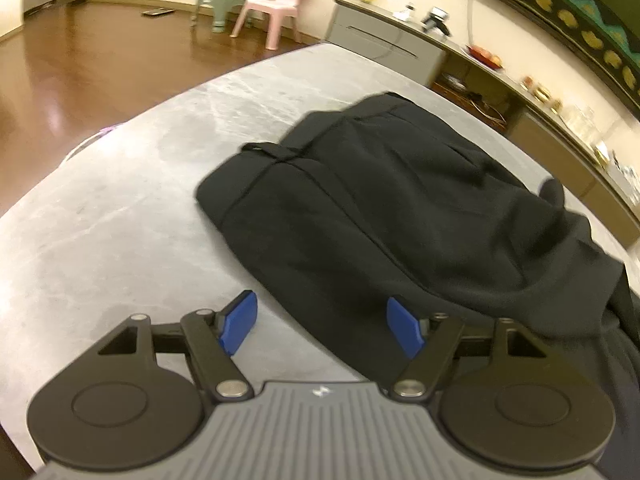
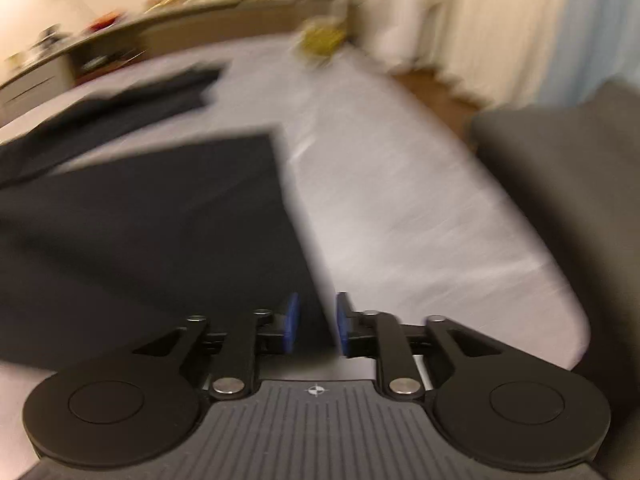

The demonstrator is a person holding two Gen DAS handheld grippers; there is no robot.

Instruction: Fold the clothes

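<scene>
Left gripper (image 1: 322, 322) jaws stand wide open, the black garment's (image 1: 400, 208) near edge between them at lower centre, ungripped. Right gripper (image 2: 316, 322) jaws are partly open; the black cloth (image 2: 160, 232) edge lies between them, blurred, on the grey bench (image 2: 400, 220).

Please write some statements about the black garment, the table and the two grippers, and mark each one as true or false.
1. The black garment lies on the grey table. True.
2. The left gripper has its jaws clamped on a white towel. False: the jaws stand open, with nothing pressed between them.
3. A pink chair stands on the wooden floor beyond the table. True.
4. The right gripper holds a cup. False: there is a gap between its jaws, over the garment's edge.
</scene>
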